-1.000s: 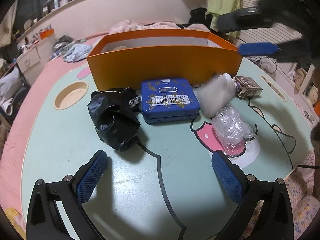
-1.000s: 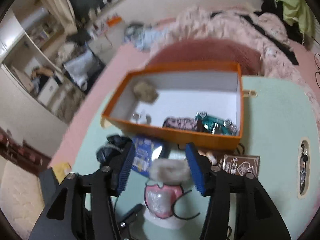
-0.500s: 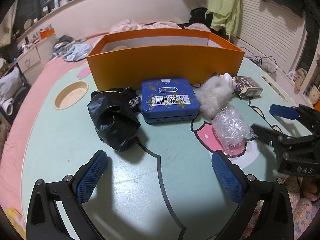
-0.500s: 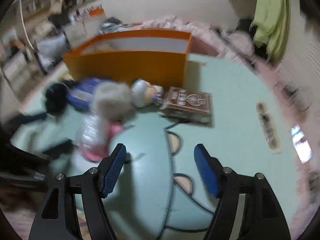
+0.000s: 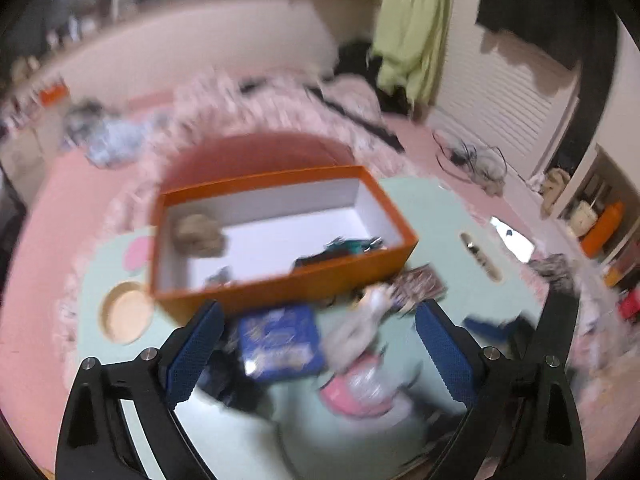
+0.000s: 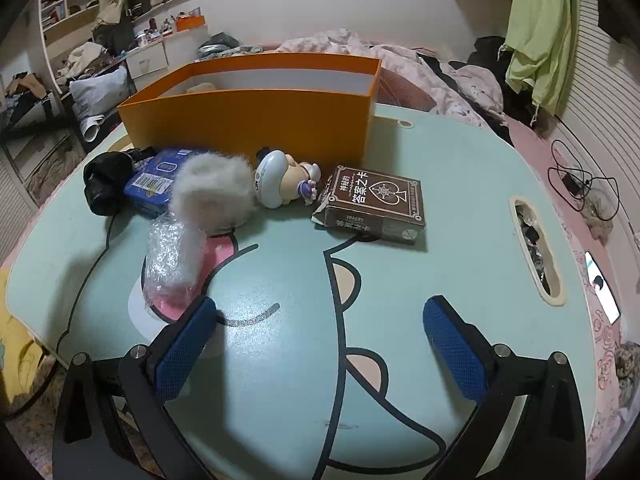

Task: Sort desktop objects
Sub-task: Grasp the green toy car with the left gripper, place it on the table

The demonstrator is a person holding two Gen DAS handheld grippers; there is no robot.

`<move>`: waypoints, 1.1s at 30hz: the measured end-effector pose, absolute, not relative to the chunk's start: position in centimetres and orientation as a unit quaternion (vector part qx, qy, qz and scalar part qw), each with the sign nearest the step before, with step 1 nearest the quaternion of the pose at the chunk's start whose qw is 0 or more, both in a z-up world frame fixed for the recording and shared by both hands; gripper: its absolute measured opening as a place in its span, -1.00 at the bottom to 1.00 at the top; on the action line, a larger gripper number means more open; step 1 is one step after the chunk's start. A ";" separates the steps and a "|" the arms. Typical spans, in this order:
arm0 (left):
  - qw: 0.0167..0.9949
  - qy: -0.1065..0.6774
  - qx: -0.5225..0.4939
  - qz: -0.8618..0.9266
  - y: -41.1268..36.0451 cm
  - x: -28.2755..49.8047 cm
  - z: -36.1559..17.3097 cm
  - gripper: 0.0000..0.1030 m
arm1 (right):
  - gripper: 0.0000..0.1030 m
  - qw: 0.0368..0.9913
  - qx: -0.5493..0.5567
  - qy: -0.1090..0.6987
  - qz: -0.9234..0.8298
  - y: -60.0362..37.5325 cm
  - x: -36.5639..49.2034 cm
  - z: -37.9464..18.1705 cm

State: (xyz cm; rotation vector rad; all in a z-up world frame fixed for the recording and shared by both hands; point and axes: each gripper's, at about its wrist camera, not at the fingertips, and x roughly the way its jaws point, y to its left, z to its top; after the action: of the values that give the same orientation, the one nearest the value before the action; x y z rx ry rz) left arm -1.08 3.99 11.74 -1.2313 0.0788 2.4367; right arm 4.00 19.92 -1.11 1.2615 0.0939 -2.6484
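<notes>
An orange box (image 6: 256, 124) stands at the back of the mint table (image 6: 460, 200); the blurred left wrist view looks down into the orange box (image 5: 280, 280), which holds a beige lump and several small items. In front of it lie a black bag (image 6: 106, 184), a blue tin (image 6: 156, 184), a grey fluffy ball (image 6: 212, 196), a small figurine (image 6: 280, 180), a brown card box (image 6: 376, 204) and crumpled clear plastic (image 6: 172, 256). My right gripper (image 6: 320, 348) is open and empty, low over the table's front. My left gripper (image 5: 316, 352) is open and empty, raised above the blue tin (image 5: 280, 344).
The table has a round cup recess (image 5: 124, 312) at the left and a slot handle (image 6: 536, 252) at the right. A bed with pink bedding (image 6: 420, 64) lies behind the table. Cables (image 6: 576, 184) lie on the floor to the right.
My left gripper has risen from low over the table and now looks down into the box. My right gripper has dropped from above the box to low over the table's front.
</notes>
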 end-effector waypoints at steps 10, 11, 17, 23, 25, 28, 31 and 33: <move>0.178 0.042 -0.608 0.772 11.0 -12.2 4.6 0.25 | 0.99 0.108 0.420 0.031 -0.901 20.3 4.6 -1.2; 0.178 0.042 -0.614 0.768 11.1 -12.5 4.1 0.24 | 0.99 0.108 0.419 0.031 -0.901 20.3 4.7 -1.2; 0.106 0.060 -0.570 0.813 8.3 -13.5 4.8 0.09 | 0.99 0.110 0.417 0.030 -0.902 20.4 4.7 -1.2; 0.112 -0.010 -0.548 0.829 4.9 -13.2 7.1 0.21 | 0.99 0.110 0.417 0.030 -0.902 20.3 4.8 -1.2; 0.114 -0.005 -0.537 0.836 5.7 -13.0 7.6 0.52 | 0.99 0.110 0.417 0.030 -0.902 20.2 4.8 -1.2; 0.091 0.062 -0.527 0.843 8.0 -13.1 7.4 0.57 | 0.99 0.110 0.417 0.030 -0.902 20.2 4.9 -1.3; 0.078 0.102 -0.540 0.832 9.6 -13.9 6.0 0.57 | 0.99 0.110 0.417 0.030 -0.902 20.2 4.9 -1.3; 0.079 0.117 -0.562 0.815 10.0 -15.2 4.7 0.57 | 0.99 0.109 0.417 0.030 -0.902 20.2 4.9 -1.3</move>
State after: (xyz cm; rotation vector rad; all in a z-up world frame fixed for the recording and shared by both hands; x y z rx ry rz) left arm -15.25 10.03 4.66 -1.6822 0.3514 2.4382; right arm 4.89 20.18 -1.26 1.2261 0.0891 -2.6513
